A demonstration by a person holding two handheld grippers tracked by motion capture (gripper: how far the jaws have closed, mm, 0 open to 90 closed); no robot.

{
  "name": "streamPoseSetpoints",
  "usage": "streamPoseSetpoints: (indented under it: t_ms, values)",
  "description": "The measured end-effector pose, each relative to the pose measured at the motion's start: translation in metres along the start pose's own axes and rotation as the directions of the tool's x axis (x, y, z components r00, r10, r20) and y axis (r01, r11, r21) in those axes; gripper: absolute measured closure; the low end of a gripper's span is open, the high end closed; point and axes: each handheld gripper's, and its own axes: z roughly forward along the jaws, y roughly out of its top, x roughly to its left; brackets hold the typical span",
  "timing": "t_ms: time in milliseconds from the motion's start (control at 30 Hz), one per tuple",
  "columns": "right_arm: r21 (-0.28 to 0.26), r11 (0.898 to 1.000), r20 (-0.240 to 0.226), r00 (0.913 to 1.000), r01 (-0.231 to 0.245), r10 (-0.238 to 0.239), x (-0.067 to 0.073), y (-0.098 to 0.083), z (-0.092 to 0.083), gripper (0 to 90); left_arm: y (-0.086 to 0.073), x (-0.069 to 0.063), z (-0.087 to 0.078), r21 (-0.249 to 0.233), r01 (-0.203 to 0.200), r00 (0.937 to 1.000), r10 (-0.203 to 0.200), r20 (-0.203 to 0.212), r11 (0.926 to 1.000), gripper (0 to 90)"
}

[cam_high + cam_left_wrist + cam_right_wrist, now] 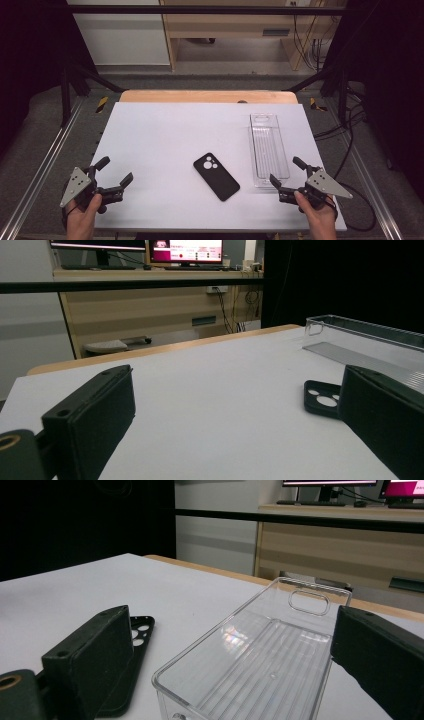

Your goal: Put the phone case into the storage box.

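Near the front edge, left tongs (115, 171) and right tongs (286, 171) spread, black phone case (216, 176) between, apart.

light: even, overhead, table (165, 130) bright white | surrounds: dark at 3 and 9 o'clock | shadows: faint | glare: soft glints on clear tray (260, 660) | focus: near fingers (95, 420) slightly soft | monitors (186, 250) overexposed

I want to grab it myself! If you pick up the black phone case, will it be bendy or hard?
Probably a bit bendy: the black phone case looks thin and matte, like soft rubber, with open camera holes. It seems empty, so likely light. Lying flat on the white table, it shouldn't roll, though its low edge may be tricky to pinch.
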Motion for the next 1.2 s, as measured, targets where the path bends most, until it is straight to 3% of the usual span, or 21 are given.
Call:
streamPoseSetpoints:
  t_ms: [267,500,667,900,1200]
  values:
    - [0.035,0.999,0.026,0.9994,-0.022,0.021,0.001,0.000,0.000,3.7,0.000,-0.001,0.000,0.002,0.003,1.0000,-0.003,-0.006,1.0000,1.7]
    - [0.024,0.999,0.070,0.9972,-0.028,0.026,0.007,0.007,0.003,3.7,0.001,0.001,-0.002,-0.003,0.003,0.9996,-0.003,-0.028,1.0000,1.7]
    - [0.036,0.999,0.094,0.9953,-0.027,0.023,0.032,0.024,0.019,5.1,0.001,0.002,-0.004,-0.006,0.007,0.9991,-0.007,-0.041,1.0000,1.7]
    - [0.079,0.996,0.046,0.9982,0.033,-0.037,0.068,0.043,0.046,5.3,0.000,0.001,-0.004,-0.006,0.009,0.9990,-0.010,-0.044,0.9999,1.7]
    - [0.123,0.991,0.006,0.9983,0.056,-0.057,0.092,0.051,0.077,4.9,0.000,0.001,-0.005,-0.006,0.012,0.9988,-0.012,-0.047,0.9999,1.7]
